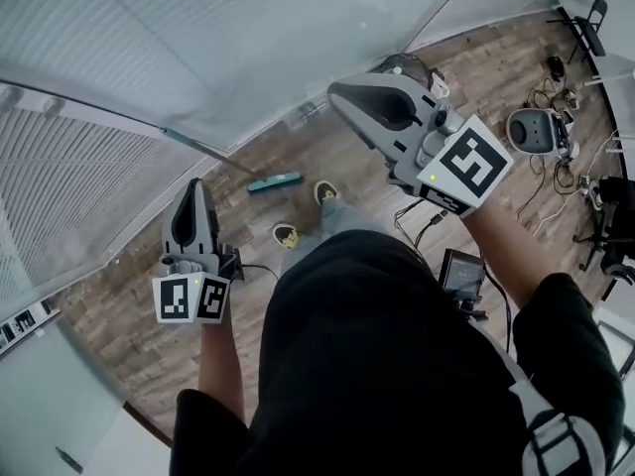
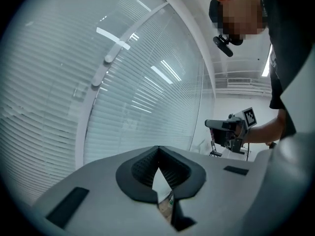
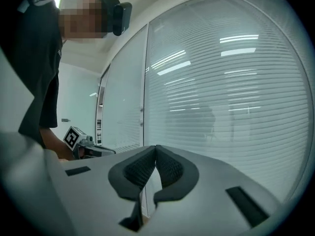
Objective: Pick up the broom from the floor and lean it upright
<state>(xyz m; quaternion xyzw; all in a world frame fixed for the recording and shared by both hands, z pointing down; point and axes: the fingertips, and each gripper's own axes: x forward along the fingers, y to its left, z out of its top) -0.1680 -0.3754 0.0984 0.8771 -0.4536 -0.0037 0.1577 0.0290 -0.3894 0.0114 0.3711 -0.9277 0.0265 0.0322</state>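
Office-like lab space: blind-covered glass partitions [image 1: 79, 186], wood-plank floor [image 1: 476, 58], loose cables [image 1: 541, 181], chair [image 1: 592, 23].

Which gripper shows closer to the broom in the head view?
The left gripper: its shut, empty tip shows just below the handle of the broom. The right gripper, also shut and empty, shows farther off, to the upper right.

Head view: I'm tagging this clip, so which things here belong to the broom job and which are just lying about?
Job:
- broom, propped against the glass wall
- left gripper, shut, empty
- right gripper, shut, empty

Lying about:
- cables
- round grey device
- chair
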